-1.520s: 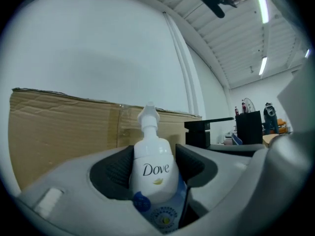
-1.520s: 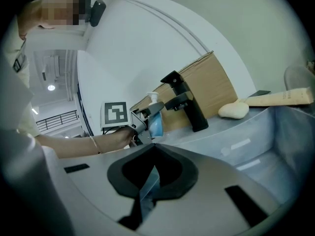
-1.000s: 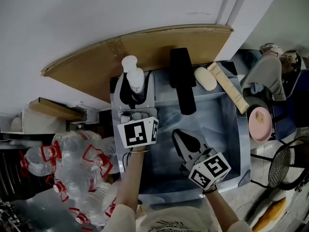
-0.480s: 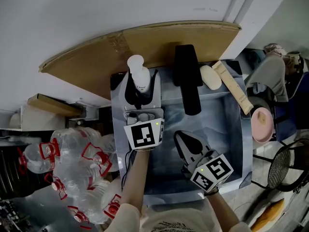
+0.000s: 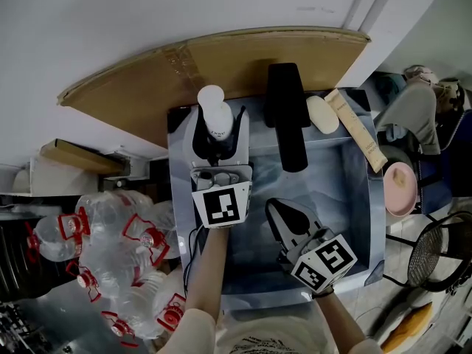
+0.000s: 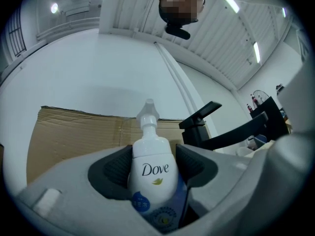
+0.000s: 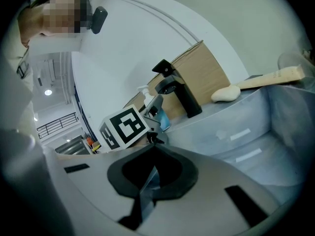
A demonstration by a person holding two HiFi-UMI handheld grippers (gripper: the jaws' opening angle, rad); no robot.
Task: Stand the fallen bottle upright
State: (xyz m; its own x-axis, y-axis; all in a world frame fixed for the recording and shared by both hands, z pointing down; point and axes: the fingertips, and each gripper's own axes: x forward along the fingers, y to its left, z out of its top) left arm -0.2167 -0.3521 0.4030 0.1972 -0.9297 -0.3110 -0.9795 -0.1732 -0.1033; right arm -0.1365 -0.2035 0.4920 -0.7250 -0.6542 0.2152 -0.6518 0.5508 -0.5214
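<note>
1. Lying lengthwise between the jaws of the left gripper (image 5: pixel 217 140), the bottle (image 6: pixel 150 168) is clamped by its white body, a dark pad pressed on each side.
2. Its pump is pointed away from the person, towards the cardboard (image 5: pixel 147 87). It is seen tilted rather than upright, and whether its base rests on anything cannot be told.
3. The bottle is held over the back left corner of the sink (image 5: pixel 361 198), just left of the faucet (image 5: pixel 286 116).
4. The black faucet is set at the sink's back edge with its spout reaching over the basin. It is the nearest thing on the bottle's right.
5. A soap bar (image 5: pixel 322 115) is laid just right of the faucet, and a wooden stick (image 5: pixel 352 130) is laid slantwise beside it.
6. The right gripper (image 5: pixel 274 206) is held over the basin, well apart from the bottle. Its jaws are closed together, with nothing between them.
7. A pile of clear bottles (image 5: pixel 110 257) with red labels is seen left of the sink.
8. A pink bowl (image 5: pixel 399 190) is seen to the sink's right.
</note>
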